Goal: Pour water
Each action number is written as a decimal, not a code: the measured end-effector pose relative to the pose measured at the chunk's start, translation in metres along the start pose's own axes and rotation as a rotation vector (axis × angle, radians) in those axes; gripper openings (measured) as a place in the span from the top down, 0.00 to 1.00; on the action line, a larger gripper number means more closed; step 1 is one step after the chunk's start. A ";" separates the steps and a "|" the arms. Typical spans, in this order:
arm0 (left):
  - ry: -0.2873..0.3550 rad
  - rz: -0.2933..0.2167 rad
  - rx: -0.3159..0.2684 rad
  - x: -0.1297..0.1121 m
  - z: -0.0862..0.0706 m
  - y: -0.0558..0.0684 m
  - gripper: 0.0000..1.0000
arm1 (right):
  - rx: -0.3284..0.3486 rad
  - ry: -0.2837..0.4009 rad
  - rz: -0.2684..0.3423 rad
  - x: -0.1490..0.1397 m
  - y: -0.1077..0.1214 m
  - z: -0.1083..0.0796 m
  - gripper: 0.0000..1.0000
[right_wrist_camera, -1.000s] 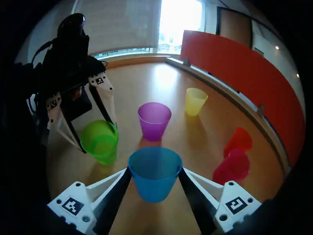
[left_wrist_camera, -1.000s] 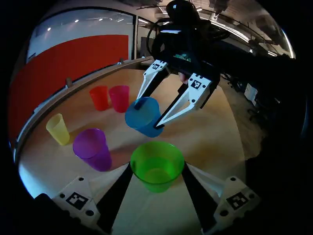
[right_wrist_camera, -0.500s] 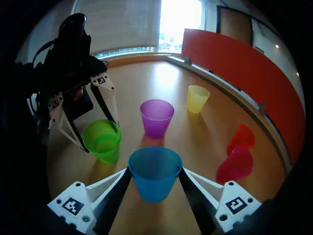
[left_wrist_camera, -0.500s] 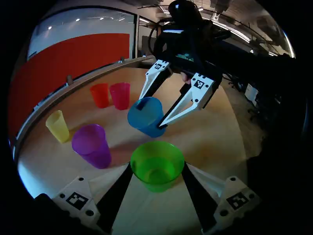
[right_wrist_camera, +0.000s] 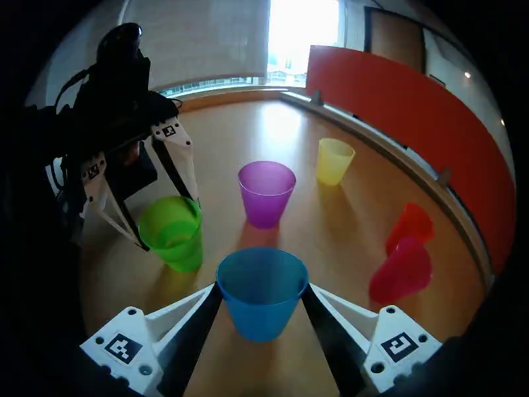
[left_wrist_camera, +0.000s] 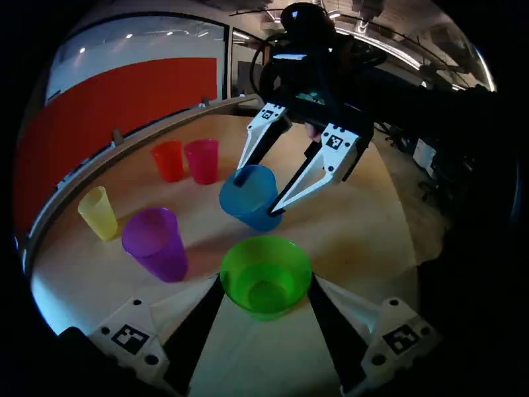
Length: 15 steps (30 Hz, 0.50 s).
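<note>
Two cups gripped | left gripper (left_wrist_camera: 266,283) clamped on green cup (left_wrist_camera: 266,264), a little water inside, it seems | right gripper (right_wrist_camera: 262,286) clamped on blue cup (right_wrist_camera: 262,311), near it at wooden table (left_wrist_camera: 360,221) | thin light plastic, likely flexes and slips: hold mid-wall, gently

Translucent green cup (left_wrist_camera: 266,278), upright, open top, a little water in its bottom, translucent blue cup (left_wrist_camera: 250,197) near it, also upright, the two rims not touching
</note>
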<state>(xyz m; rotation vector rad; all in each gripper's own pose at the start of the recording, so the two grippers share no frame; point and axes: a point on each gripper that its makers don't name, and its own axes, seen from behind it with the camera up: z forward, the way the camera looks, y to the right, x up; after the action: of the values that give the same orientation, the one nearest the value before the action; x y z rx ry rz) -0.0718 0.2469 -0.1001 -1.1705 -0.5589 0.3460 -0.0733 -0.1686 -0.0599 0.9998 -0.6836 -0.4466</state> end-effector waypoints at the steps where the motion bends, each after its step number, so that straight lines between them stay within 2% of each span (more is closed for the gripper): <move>1: 0.000 0.002 0.001 -0.001 0.000 0.000 0.13 | -0.002 0.000 0.002 -0.001 0.000 0.000 0.10; 15: 0.007 0.006 0.012 -0.002 -0.004 0.001 0.13 | -0.016 0.016 0.021 -0.013 0.001 -0.009 0.10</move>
<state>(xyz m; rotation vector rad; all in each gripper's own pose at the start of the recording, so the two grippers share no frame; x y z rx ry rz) -0.0713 0.2435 -0.1026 -1.1616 -0.5472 0.3499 -0.0756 -0.1546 -0.0667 0.9798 -0.6746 -0.4251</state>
